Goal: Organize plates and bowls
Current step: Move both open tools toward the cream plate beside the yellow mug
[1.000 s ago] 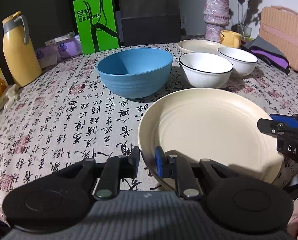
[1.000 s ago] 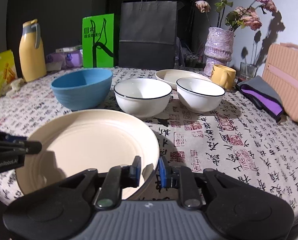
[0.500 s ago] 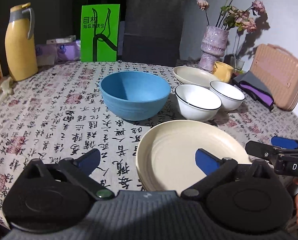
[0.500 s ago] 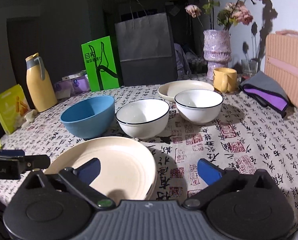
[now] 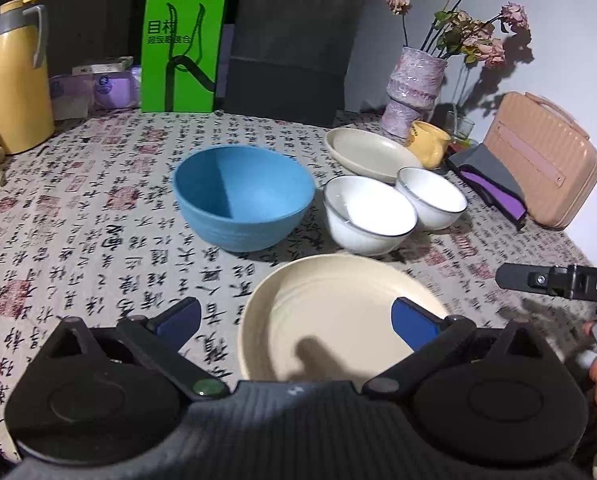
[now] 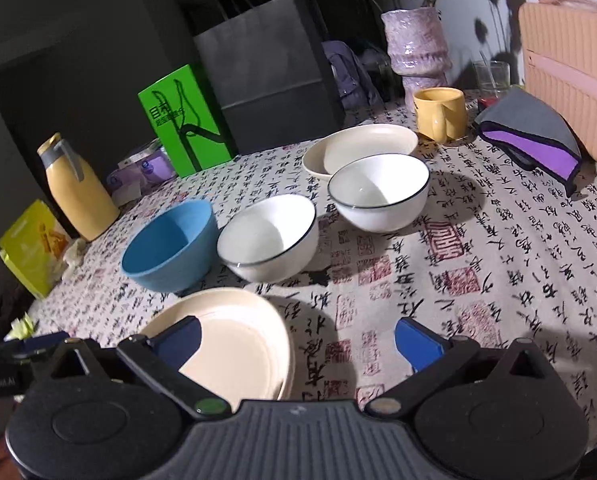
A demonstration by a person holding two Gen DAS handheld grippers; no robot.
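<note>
**Both claws wide above the near cream plate**

The left claw (image 5: 296, 320) hung with its blue-padded fingers (image 5: 412, 322) spread wide, gripping nothing, over the near edge of the bench (image 5: 78, 216). The right claw (image 6: 298, 338) was spread just as wide and was also empty. Under both lay the large cream plate (image 5: 338, 312), flat on the calligraphy-print cloth at the bench's near side; in the right wrist view its rim looked doubled, though whether a second plate lay beneath it could not be told.

Just beyond the plate stood the blue bowl (image 5: 244, 198), upright, to the left. Beside it on the right sat a white bowl with a dark rim (image 5: 368, 216), and a second white bowl (image 5: 432, 198) stood right next to that one; whether the two touched was unclear. Behind the white bowls lay a smaller cream plate (image 5: 372, 154).

Farther back stood a yellow mug (image 6: 440, 114), a purple vase with dried flowers (image 5: 414, 88), a pink case (image 5: 542, 160) and a grey-and-purple pouch (image 6: 532, 138) at the right. At the rear left were a yellow jug (image 5: 18, 76), a green box (image 5: 182, 54) and a black paper bag (image 5: 292, 50).
</note>
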